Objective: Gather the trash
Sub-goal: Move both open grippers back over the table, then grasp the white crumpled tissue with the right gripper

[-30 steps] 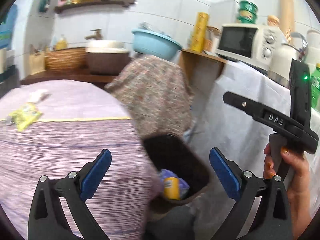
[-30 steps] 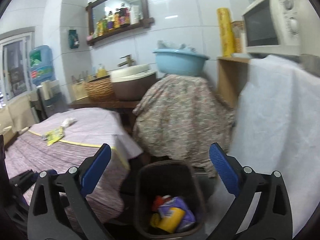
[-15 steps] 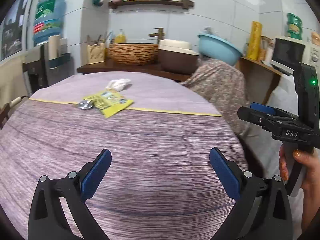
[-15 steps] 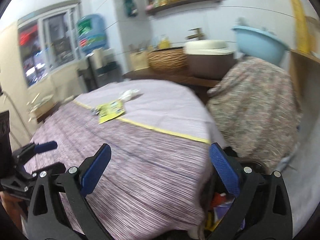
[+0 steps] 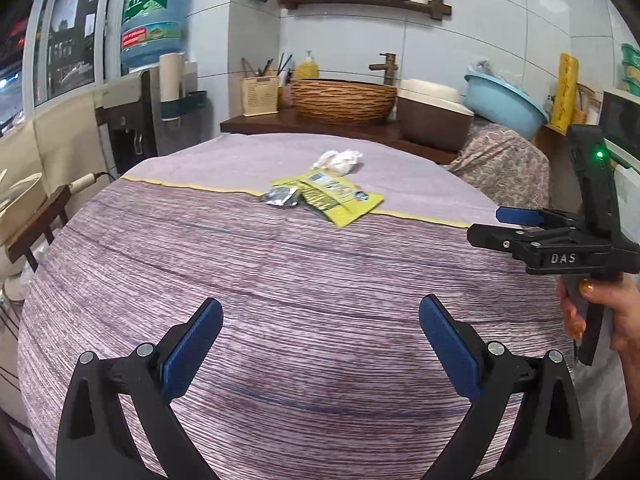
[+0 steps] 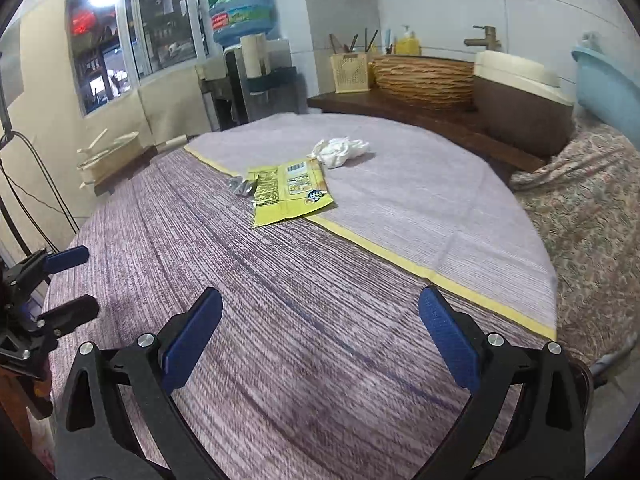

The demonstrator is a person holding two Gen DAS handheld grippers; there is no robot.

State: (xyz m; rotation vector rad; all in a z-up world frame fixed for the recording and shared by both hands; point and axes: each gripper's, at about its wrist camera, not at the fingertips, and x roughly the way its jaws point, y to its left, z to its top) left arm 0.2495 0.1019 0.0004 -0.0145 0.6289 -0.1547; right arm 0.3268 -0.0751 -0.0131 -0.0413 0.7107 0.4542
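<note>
Heading for the yellow wrapper [image 5: 340, 198] mid-frame, both the left gripper [image 5: 320, 336] and right gripper [image 6: 320, 328] wide and empty, so next up is probably reaching in to pinch it

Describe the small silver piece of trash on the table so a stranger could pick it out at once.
Start at the round table with the purple striped tablecloth, and find the thin yellow stripe across it. Three bits of trash lie there: a crumpled white tissue, a flat yellow snack wrapper and, touching the wrapper's left edge, the crumpled silver foil scrap. It is the smallest and the only shiny one.
</note>
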